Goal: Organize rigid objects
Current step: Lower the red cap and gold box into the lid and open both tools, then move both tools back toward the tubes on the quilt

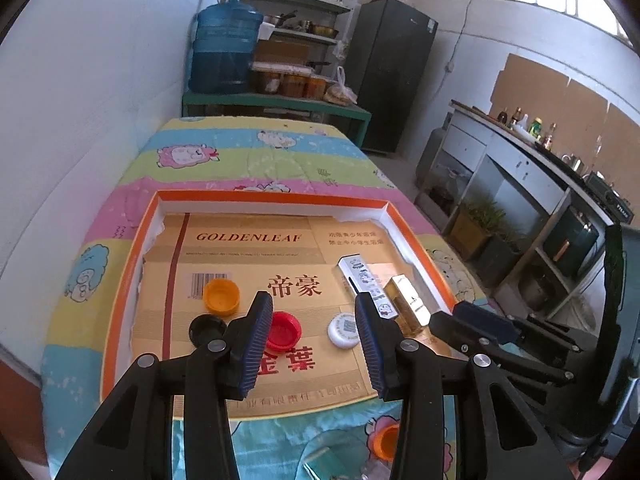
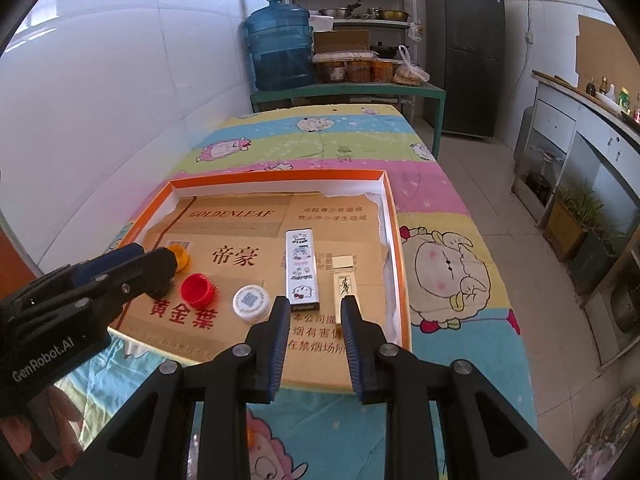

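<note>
Red cap [image 1: 283, 330], white cap [image 1: 344, 330], orange cap [image 1: 221, 296] resting in orange-rimmed tray [image 1: 120, 280] on cartoon-blanketed bed [image 1: 240, 152]. Black cap [image 1: 206, 328] partly hidden. Left claw [image 1: 314, 344], right claw [image 2: 316, 344] both spread apart, empty. Kitchen shelves behind.

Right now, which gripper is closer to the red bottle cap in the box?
Left. The left gripper hovers open just beside the red cap; the right gripper hangs open farther right, near the gold box.
</note>
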### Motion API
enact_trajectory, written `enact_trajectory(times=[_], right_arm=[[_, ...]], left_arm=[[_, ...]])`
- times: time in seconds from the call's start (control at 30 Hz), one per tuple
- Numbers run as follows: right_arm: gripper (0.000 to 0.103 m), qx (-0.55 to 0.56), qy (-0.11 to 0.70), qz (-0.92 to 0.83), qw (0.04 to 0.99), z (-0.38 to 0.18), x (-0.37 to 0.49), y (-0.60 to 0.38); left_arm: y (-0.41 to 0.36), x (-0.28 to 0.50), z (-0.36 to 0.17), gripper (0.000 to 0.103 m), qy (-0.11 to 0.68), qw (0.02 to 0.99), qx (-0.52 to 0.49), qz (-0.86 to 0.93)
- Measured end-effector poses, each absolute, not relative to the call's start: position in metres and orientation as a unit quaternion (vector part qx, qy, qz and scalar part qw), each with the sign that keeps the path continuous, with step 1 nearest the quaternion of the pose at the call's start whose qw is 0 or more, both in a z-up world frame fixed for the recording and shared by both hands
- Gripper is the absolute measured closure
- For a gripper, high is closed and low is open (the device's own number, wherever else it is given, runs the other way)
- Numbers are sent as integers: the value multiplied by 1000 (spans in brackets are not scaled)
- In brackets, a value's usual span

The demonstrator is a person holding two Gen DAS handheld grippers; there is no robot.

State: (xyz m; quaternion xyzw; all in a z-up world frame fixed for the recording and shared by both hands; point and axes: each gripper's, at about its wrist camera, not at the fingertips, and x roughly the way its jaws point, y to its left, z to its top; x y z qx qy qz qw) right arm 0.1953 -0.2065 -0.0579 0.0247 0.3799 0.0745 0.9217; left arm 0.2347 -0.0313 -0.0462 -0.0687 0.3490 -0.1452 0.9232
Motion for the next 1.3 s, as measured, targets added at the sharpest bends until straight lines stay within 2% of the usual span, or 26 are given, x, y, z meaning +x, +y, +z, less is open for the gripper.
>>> enact_trajectory(times=[0.1,1.3], right_arm=[[77,25,380,75,922,-56,187,-206],[77,5,364,95,927,-32,93,-186]], left_arm=[[-29,225,-41,53,347,924,-74,-145],[0,101,-9,52,328,937,-52,-112]])
